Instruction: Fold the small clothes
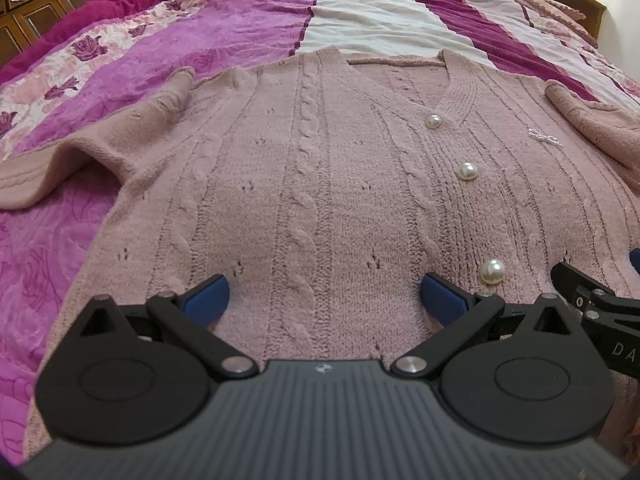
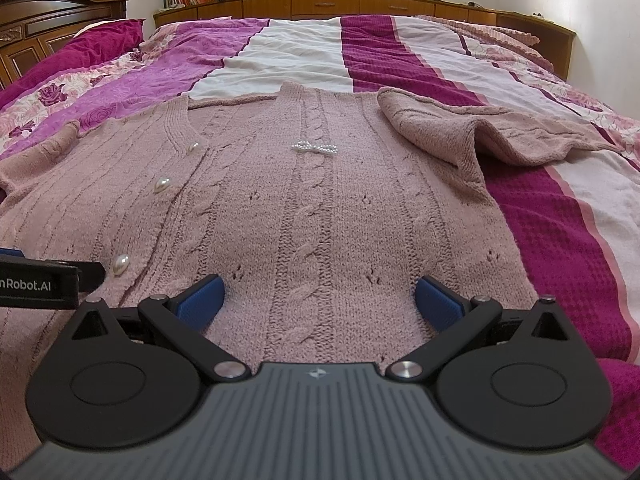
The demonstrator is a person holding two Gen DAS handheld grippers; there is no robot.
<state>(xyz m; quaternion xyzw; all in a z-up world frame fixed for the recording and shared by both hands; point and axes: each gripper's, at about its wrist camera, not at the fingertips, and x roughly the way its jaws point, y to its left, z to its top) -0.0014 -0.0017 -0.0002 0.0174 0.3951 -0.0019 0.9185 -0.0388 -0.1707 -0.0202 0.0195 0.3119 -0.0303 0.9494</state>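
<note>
Two wrist views, low over my cardigan (image 1: 320, 184), facing 12 o'clock up the bed (image 2: 560, 220).
Both share the buttons (image 2: 162, 185); each glimpses the other gripper.

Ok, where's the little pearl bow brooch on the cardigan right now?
The pearl bow brooch sits on the cardigan chest in the right wrist view, right of the pearl buttons, left of the folded-in sleeve.

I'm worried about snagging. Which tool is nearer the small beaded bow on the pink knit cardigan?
Right tool: beaded bow straight ahead. Left tool: bow far off to its right.
</note>
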